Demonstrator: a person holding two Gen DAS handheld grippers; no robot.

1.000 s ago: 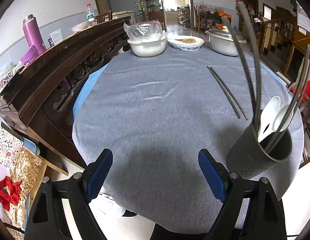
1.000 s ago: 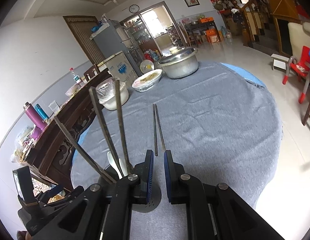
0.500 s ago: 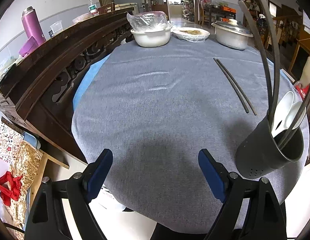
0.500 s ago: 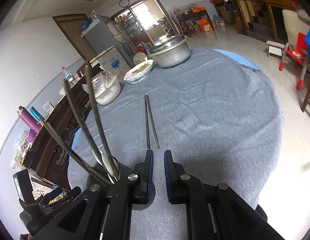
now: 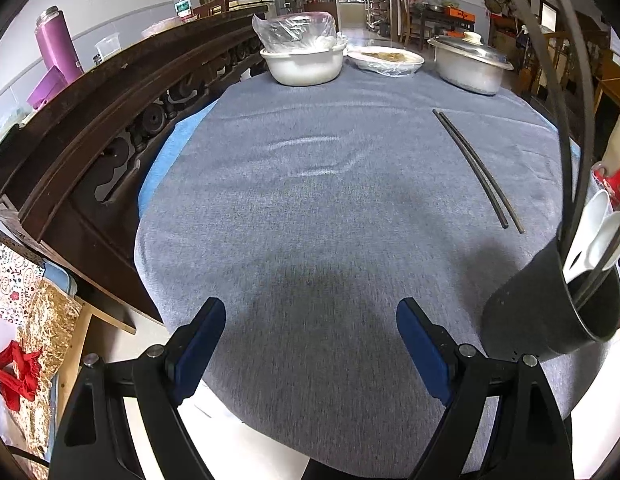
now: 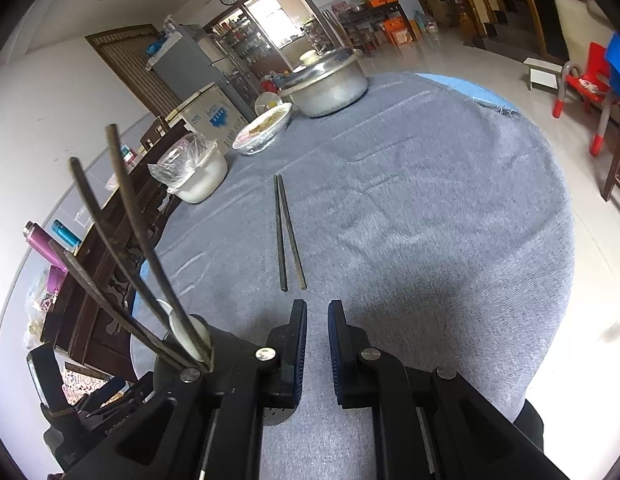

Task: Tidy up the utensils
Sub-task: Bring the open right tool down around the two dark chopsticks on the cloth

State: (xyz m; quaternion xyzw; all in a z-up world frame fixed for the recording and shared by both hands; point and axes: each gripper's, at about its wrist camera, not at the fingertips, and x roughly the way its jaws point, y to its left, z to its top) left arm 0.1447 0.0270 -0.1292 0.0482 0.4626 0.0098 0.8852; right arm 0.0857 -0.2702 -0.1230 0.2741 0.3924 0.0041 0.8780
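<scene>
A pair of dark chopsticks (image 5: 476,166) lies side by side on the grey tablecloth; it also shows in the right wrist view (image 6: 286,232), just ahead of my right gripper (image 6: 317,320). A black utensil holder (image 5: 550,300) stands at the near right with several chopsticks and white spoons (image 5: 594,236) in it; in the right wrist view it (image 6: 213,344) sits just left of the right gripper. My left gripper (image 5: 310,344) is open and empty above the table's near edge. My right gripper's jaws are nearly closed with nothing between them.
A white bowl covered in plastic (image 5: 303,58), a wrapped plate of food (image 5: 384,60) and a lidded metal pot (image 5: 468,62) stand at the table's far side. A dark carved wooden bench back (image 5: 109,120) runs along the left. A red child's chair (image 6: 586,88) stands at right.
Both grippers have drawn back and tilted down a little. The loose chopsticks now lie farther ahead of the right gripper. The jaws keep the same openings.
</scene>
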